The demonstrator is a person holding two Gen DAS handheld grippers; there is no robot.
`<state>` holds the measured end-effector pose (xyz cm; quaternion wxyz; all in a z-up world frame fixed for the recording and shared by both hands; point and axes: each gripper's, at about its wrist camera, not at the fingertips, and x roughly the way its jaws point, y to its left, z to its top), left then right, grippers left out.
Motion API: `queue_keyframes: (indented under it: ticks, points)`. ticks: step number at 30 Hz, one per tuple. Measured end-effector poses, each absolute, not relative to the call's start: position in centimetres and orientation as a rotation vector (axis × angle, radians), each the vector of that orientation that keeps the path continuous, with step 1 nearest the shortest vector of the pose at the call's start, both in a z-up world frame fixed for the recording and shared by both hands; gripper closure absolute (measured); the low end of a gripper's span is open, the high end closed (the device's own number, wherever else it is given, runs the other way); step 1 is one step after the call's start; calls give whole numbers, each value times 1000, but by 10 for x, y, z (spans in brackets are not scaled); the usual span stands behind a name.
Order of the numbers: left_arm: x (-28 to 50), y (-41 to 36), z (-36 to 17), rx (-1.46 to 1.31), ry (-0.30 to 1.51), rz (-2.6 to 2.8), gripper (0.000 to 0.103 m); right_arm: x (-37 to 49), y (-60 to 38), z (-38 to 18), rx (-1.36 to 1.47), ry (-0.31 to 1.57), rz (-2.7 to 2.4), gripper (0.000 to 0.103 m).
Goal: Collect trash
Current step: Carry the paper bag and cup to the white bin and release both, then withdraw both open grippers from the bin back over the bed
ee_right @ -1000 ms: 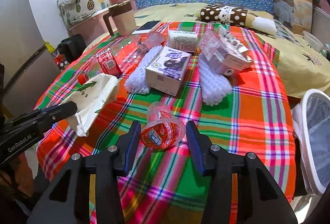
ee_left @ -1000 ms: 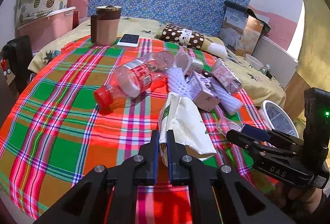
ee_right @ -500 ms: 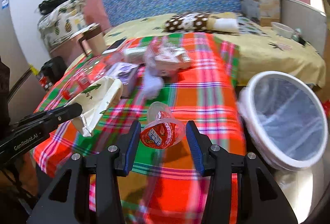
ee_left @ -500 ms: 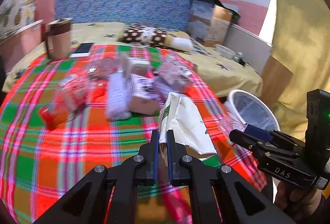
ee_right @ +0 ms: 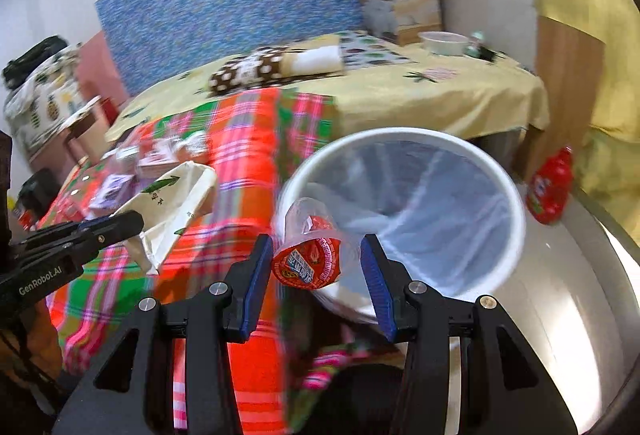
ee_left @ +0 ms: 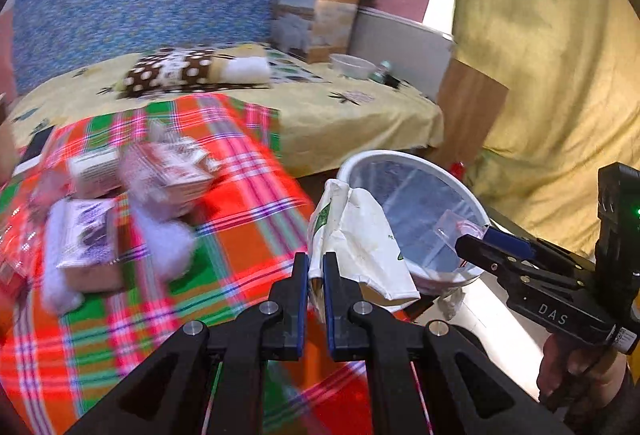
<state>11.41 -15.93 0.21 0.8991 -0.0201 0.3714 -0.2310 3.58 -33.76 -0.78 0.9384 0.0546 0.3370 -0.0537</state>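
- Left wrist view: my left gripper (ee_left: 315, 277) is pinched tight on the white paper bag's (ee_left: 360, 235) lower edge. Light, limp, crushable; edge hold suits. Waste bin (ee_left: 404, 159) just ahead-right.
- Right wrist view: my right gripper (ee_right: 316, 263) is clamped part-way on the clear plastic cup (ee_right: 312, 247), red lid facing me. Thin, springy, slippery; bin rim (ee_right: 400, 135) directly ahead.

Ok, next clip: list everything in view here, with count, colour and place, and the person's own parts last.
paper bag: one, white with green print, pinched in the left jaws
plastic cup: one, clear with red label, between the right jaws
trash bin: one, white with clear liner, on the floor beside the bed
boxes and foam nets: several, white and purple, blurred, on the plaid cloth
plaid cloth: one, red, green and orange, on the bed
red bottle: one, on the floor past the bin
left gripper: black, shut
right gripper: black, holding the cup
hand: one, gripping the right gripper's handle
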Motion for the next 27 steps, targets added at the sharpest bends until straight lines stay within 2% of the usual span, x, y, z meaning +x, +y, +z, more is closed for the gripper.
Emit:
queue_keyframes:
  ticks: [9, 20, 23, 24, 27]
  points:
    - [141, -226, -10, 18, 801, -573, 96, 34, -372, -20, 146, 723, -177, 55]
    - [155, -253, -22, 35, 829, -621, 95, 35, -388, -26, 180, 755, -209, 55]
    - [158, -256, -22, 33, 828, -624, 90, 37, -390, -26, 181, 754, -210, 52]
    - [158, -256, -22, 31, 825, -624, 88, 37, -390, -26, 181, 754, -215, 48]
    - [159, -255, -21, 24, 820, -626, 88, 35, -391, -24, 186, 748, -221, 47]
